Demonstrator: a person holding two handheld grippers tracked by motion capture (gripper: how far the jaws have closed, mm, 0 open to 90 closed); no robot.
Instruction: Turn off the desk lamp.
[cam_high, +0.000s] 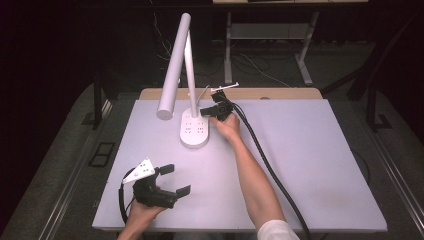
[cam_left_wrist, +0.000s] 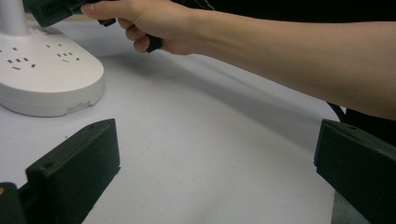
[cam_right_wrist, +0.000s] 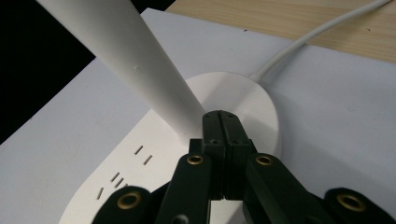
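Pretty plain setup: a wooden table (cam_high: 280, 93) with a pale grey mat (cam_high: 310, 165) over most of it. A white desk lamp (cam_high: 194, 131) stands on the mat toward the back, sockets in its base, its white cable (cam_right_wrist: 299, 39) running off across the wood.

left gripper (cam_high: 175, 179): held low near the table's front left edge, well apart from the lamp base (cam_high: 194, 131); jaws spread wide, nothing between them; grey three-cornered plate on top.
left hand (cam_high: 142, 212): wrapped around the gripper's rear from below, entering from the bottom edge.
right gripper (cam_right_wrist: 226, 122): jaws pressed flat together, nothing between them; tips right at the foot of the lamp stem, over the lamp base's rear part; contact cannot be told.
right hand (cam_high: 226, 125): just right of the lamp base, fingers curled around the gripper's body.
right forearm (cam_high: 252, 177): stretched diagonally from the bottom edge towards the lamp base, bare, white sleeve at the elbow.
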